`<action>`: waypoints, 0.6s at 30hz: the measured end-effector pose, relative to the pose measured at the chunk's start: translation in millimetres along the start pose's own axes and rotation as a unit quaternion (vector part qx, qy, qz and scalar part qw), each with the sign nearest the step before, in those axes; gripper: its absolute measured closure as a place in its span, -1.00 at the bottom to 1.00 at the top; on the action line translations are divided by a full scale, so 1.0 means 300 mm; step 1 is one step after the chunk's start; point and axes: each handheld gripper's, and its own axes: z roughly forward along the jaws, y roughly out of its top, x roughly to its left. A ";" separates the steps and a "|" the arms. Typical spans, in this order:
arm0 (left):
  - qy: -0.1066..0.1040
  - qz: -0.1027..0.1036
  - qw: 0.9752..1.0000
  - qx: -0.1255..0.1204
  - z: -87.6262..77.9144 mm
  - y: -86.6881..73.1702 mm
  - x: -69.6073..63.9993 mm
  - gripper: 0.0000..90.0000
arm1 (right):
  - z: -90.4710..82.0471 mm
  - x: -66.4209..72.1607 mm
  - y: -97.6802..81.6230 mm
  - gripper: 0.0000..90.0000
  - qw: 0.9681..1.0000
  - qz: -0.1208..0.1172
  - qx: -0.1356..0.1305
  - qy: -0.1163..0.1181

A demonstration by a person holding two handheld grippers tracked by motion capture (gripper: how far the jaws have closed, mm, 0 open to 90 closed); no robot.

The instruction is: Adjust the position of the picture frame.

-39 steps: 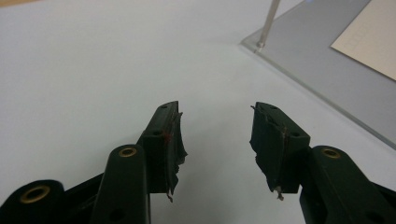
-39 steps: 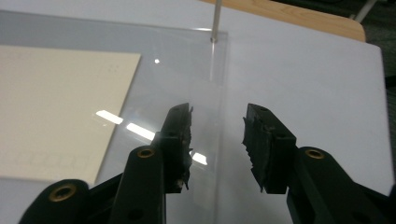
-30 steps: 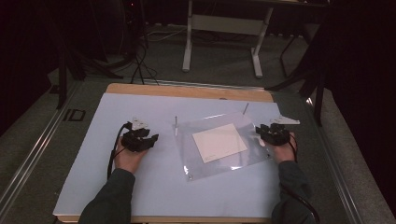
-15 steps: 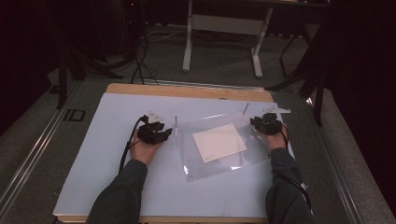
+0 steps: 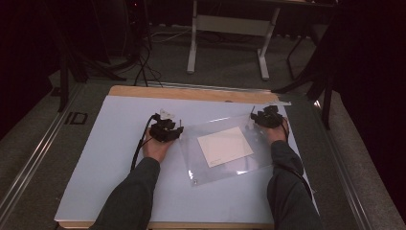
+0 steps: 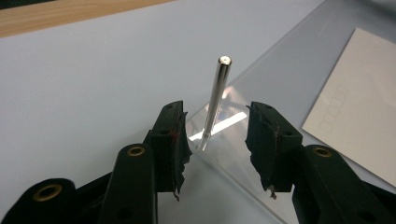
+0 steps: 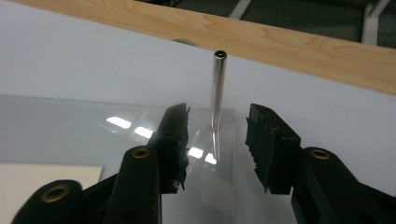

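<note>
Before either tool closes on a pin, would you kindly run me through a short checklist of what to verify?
1. Left tool open: ok, jaws stand apart.
2. Left pin centred between the left jaws: ok, upright in the gap and touching neither pad.
3. Right tool open: ok, its jaws have just been opening, nothing gripped.
4. Right pin centred between the right jaws: ok, upright in the gap.
5. Clear sheet flat on the table: ok, with the paper lying at its middle.
6. Pins firmly seated in the sheet's corners: cannot tell.
</note>
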 end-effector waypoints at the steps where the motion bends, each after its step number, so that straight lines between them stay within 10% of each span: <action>1: 0.001 0.001 1.000 0.001 0.007 0.000 0.001 0.26 | 0.012 -0.002 0.003 0.28 1.000 0.006 0.003 -0.002; 18: -0.002 0.007 1.000 0.012 0.076 0.002 0.000 0.79 | 0.120 0.026 0.053 0.49 0.999 0.038 -0.001 -0.018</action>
